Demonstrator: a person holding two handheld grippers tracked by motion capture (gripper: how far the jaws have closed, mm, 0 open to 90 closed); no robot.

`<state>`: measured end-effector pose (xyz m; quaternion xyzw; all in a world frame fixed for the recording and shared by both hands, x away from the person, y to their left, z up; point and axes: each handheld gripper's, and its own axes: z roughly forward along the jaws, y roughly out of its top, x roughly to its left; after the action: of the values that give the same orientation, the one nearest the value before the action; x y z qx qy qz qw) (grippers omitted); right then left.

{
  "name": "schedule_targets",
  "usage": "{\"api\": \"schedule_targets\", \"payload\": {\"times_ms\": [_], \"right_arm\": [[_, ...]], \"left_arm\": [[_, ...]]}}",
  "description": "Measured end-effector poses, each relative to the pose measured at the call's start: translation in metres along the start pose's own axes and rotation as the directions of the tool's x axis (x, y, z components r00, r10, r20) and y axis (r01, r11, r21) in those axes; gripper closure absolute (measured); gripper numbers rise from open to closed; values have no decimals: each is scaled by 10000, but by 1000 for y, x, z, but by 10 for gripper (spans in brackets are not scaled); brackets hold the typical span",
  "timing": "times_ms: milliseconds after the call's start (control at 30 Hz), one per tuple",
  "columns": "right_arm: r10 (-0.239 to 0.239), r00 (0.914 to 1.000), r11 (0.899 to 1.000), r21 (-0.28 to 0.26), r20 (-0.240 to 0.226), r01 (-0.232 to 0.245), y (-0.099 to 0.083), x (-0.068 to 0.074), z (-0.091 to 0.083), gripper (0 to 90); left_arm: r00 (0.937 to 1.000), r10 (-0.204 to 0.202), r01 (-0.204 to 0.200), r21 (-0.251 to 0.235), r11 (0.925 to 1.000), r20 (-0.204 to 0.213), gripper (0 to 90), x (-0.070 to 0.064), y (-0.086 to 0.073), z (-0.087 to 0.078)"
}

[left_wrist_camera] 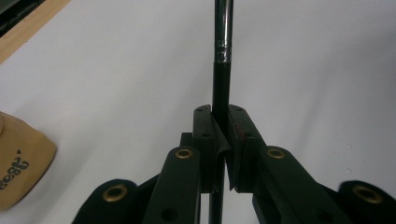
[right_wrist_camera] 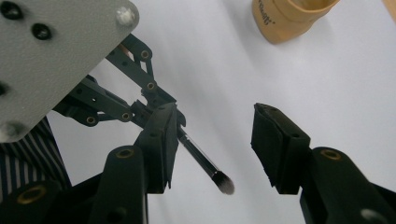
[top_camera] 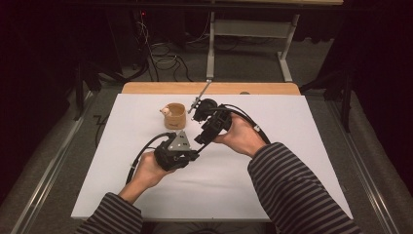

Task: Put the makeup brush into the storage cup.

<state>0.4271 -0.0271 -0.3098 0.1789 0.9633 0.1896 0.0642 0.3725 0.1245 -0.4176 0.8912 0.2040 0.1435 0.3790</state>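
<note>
Brush (right_wrist_camera: 205,161): slim, black, stiff handle with metal ferrule and soft tip; judged light, somewhat slippery, best held mid-handle. Held above the white surface (top_camera: 272,185), near the cup (top_camera: 175,116).
Left tool (left_wrist_camera: 223,140): jaws clamped on the brush handle.
Right tool (right_wrist_camera: 215,144): jaws wide apart around the bristle end, touching nothing.

A matt white sheet (top_camera: 292,146) covers a table with a bare wooden edge (top_camera: 209,88). The brush (right_wrist_camera: 203,161) shows a glossy black handle, shiny metal ferrule and soft bristles. The cup (top_camera: 175,116) looks like smooth light wood; the grey plate (right_wrist_camera: 51,51) is dull metal.
</note>
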Motion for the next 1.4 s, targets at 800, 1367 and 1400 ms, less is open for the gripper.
{"api": "schedule_targets", "payload": {"times_ms": [800,1367,1400], "right_arm": [[482,9945,9858,-1645,933,-323,-19,-3,-31,483],[749,9876,9721,-2311,1379,-415,-39,-4,-46,433],[773,9872,9709,-2356,1393,-428,-40,-3,-46,433]], "left_arm": [[9946,-1013,1018,-252,9945,210,835,13,-3,-7],[9935,-1132,1137,-669,9913,114,836,14,-3,-14],[9934,-1140,1144,-691,9910,109,836,15,-3,-14]]}}
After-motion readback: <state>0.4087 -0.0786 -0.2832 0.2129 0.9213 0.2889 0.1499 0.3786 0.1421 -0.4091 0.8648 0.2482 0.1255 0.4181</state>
